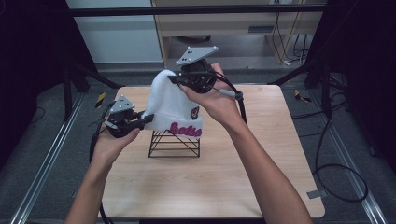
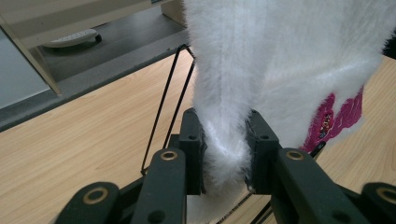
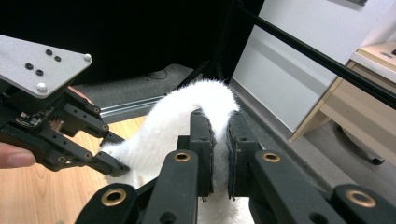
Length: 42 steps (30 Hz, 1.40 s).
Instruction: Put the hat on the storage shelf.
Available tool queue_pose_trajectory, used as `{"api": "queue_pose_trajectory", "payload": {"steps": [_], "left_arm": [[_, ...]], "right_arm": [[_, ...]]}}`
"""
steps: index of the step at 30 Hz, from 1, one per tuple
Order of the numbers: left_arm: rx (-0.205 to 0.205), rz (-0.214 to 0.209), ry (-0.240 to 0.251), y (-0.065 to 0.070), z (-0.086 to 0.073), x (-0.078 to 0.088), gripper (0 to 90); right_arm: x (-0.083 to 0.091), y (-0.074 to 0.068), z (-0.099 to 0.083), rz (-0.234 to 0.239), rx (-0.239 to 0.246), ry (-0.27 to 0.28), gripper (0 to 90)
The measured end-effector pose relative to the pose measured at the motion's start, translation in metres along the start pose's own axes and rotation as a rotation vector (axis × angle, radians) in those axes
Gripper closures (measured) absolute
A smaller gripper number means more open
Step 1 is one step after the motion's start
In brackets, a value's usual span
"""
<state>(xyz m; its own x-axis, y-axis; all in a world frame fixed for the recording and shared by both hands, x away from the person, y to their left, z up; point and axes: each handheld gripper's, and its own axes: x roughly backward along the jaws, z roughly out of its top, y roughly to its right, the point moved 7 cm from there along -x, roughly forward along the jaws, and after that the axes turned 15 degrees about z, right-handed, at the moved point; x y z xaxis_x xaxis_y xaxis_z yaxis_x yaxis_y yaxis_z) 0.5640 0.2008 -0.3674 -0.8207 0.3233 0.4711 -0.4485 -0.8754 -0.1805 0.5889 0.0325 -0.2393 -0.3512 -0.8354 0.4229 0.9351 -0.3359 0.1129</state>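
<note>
Between the black jaws of the left gripper (image 2: pixel 225 144) we see a fold of the white beanie (image 2: pixel 280 65) pinched tight at its lower edge, the jaws closed on the fluffy fabric. Our right gripper (image 3: pixel 218 154) clamps the hat's crown, jaws nearly together with white knit squeezed between them. From the high view we find the beanie (image 1: pixel 173 105) held up between both grippers, its pink-lettered cuff hanging just over the black wire stand (image 1: pixel 174 144). That stand sits near the middle of the light wooden table (image 1: pixel 261 186).
</note>
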Motion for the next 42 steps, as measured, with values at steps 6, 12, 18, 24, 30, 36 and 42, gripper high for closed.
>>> {"api": "queue_pose_trajectory", "payload": {"steps": [6, 12, 18, 24, 30, 36, 42], "left_arm": [[0.001, 0.000, -0.012, -0.001, -0.006, -0.002, 71.8], [-0.003, -0.004, -0.013, 0.001, -0.009, -0.003, 71.7], [0.000, -0.007, -0.019, 0.001, -0.013, -0.004, 71.6], [0.002, -0.008, -0.022, 0.001, -0.016, -0.004, 71.6], [0.010, -0.009, -0.028, 0.001, -0.024, -0.007, 71.5], [0.021, -0.012, -0.035, 0.001, -0.035, -0.011, 71.3], [0.032, -0.015, -0.043, 0.001, -0.044, -0.014, 71.0]], "right_arm": [[-0.003, -0.003, -0.003, 0.005, 0.005, -0.015, 83.4], [-0.004, -0.004, -0.004, 0.008, 0.003, -0.019, 83.3], [-0.006, -0.005, -0.008, 0.014, -0.003, -0.024, 83.3], [-0.007, -0.006, -0.009, 0.018, -0.004, -0.027, 83.3], [-0.011, -0.009, -0.014, 0.032, -0.004, -0.041, 83.3], [-0.016, -0.014, -0.022, 0.046, -0.004, -0.061, 83.2], [-0.021, -0.020, -0.028, 0.061, -0.004, -0.078, 83.2]]}}
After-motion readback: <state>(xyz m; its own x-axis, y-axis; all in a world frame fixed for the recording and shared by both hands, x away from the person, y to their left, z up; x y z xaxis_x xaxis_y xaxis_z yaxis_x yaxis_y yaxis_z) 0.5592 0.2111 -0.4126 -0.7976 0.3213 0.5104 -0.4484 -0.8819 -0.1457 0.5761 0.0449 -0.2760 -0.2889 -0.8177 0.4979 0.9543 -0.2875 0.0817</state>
